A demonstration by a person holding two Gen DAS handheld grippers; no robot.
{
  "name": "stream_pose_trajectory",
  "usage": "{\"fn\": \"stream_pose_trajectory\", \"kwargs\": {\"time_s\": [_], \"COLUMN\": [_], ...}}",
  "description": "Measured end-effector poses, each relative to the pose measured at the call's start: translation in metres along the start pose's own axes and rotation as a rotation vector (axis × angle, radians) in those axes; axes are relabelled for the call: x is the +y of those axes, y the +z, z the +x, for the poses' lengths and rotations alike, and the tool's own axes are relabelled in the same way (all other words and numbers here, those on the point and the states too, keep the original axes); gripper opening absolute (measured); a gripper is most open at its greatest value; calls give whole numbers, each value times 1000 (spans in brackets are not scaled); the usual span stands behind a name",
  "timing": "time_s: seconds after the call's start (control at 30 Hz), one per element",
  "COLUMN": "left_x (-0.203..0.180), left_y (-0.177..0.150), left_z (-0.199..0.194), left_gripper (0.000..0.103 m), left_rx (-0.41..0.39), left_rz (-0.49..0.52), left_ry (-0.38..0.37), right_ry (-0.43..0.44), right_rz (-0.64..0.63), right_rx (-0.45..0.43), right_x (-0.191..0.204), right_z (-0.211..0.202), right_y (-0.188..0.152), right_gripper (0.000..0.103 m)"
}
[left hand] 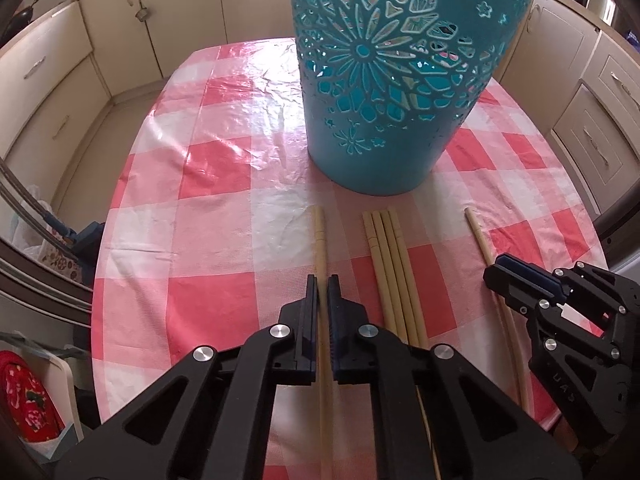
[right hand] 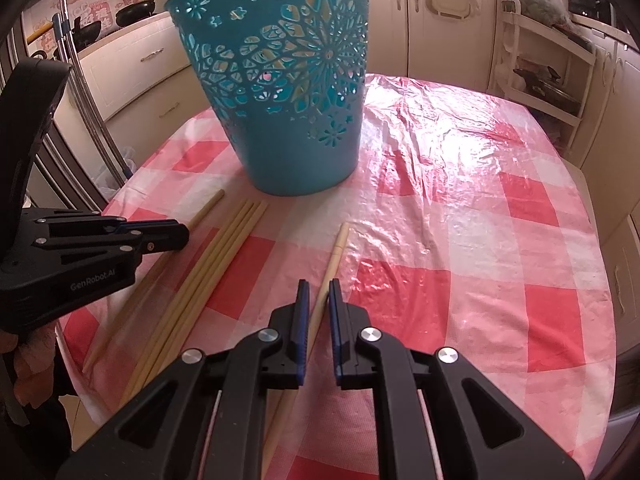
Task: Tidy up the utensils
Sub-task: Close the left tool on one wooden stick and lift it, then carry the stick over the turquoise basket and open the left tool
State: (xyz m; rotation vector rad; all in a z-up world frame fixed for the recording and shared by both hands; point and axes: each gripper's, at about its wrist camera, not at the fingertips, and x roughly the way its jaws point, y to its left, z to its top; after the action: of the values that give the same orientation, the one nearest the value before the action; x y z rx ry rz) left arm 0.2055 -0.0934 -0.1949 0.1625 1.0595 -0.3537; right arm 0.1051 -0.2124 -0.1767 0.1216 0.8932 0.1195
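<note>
Cream kitchen cabinets ring a table (left hand: 224,168) under a glossy, wrinkled pink-and-white checked plastic cloth. At twelve o'clock stands a teal plastic basket (left hand: 384,80), tapered, its wall pierced with floral cutouts.

Six pale wooden chopsticks lie in front of it, roughly parallel: a tight group of four (left hand: 390,264) in the middle, one single at nine o'clock of them, one at three o'clock.

The left gripper (left hand: 323,290) is clamped on the nine o'clock chopstick (left hand: 319,240). The right gripper (right hand: 319,292) is closed on the three o'clock chopstick (right hand: 336,252).

Judgement: sticks are slim, smooth and round, so likely to pivot. Lift both level, tip them steeply, clear the basket rim before releasing.
</note>
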Motion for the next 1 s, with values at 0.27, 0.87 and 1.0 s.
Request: {"fn": "stream_pose_trajectory", "kwargs": {"time_s": [0.27,0.87,1.0], "left_x": [24,49,50], "left_y": [6,19,41], "left_z": [-33,-192,-227], "left_gripper": [5,5,5], "left_rx": [-62,-362,-451], "left_rz": [-82,-173,-181], "left_ry": [-26,-137,-166], "right_ry": [-9,-21,-21], "right_rz": [-7,-18,-13], "right_rx": [-5,-3,-4], "right_x": [1,3,4], "right_z": [0,0,-1], "right_y": [-1,-2,-2], "right_gripper": [8,8,8]}}
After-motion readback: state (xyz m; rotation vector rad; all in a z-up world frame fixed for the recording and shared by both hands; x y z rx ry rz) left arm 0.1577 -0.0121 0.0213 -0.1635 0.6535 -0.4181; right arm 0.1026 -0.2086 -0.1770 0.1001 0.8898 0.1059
